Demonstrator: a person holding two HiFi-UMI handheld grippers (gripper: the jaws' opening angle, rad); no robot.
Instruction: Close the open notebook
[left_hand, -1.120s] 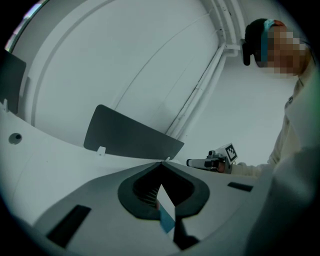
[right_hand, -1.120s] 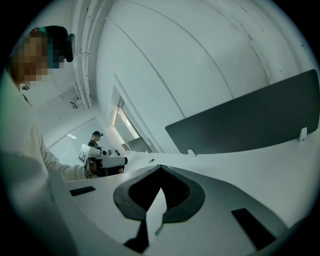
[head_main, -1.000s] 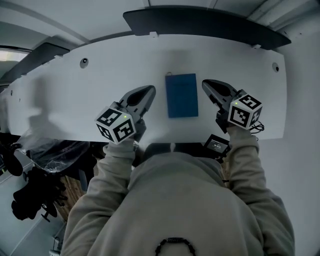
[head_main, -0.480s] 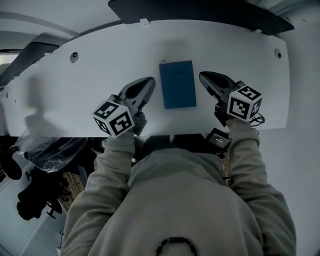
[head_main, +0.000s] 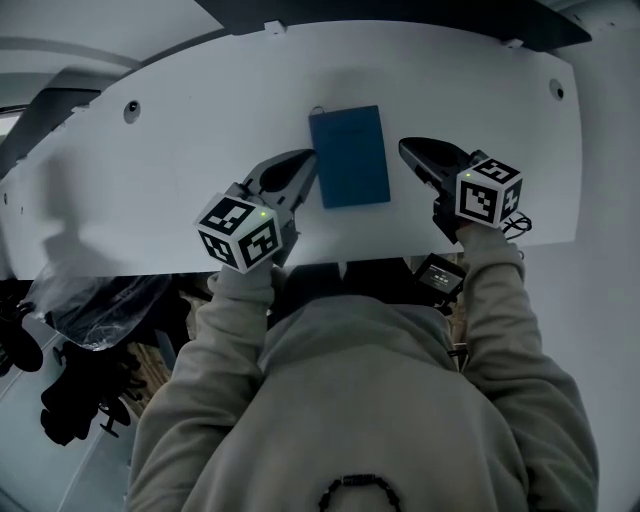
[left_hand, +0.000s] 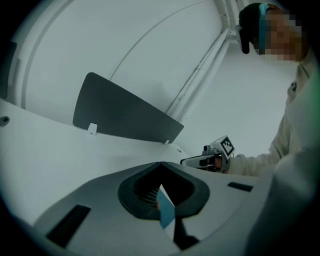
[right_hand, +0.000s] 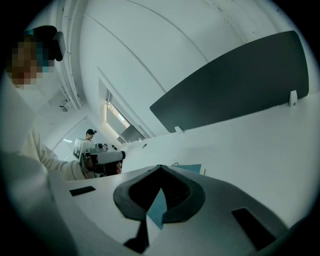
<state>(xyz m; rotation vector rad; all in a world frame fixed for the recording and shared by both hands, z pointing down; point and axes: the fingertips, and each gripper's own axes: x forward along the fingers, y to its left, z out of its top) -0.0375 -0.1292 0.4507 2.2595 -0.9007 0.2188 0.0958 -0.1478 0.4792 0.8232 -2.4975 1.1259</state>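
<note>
Notebook (head_main: 349, 157) beside left hand-held gripper (head_main: 304, 160)

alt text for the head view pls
Seen from above, a blue notebook lies flat on a white table between the left gripper and the right gripper, each held by a person in beige.

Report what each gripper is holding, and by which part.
Nothing is held. The left gripper and right gripper are both shut and empty, one at each side of the closed blue notebook lying flat on the white table.
</note>
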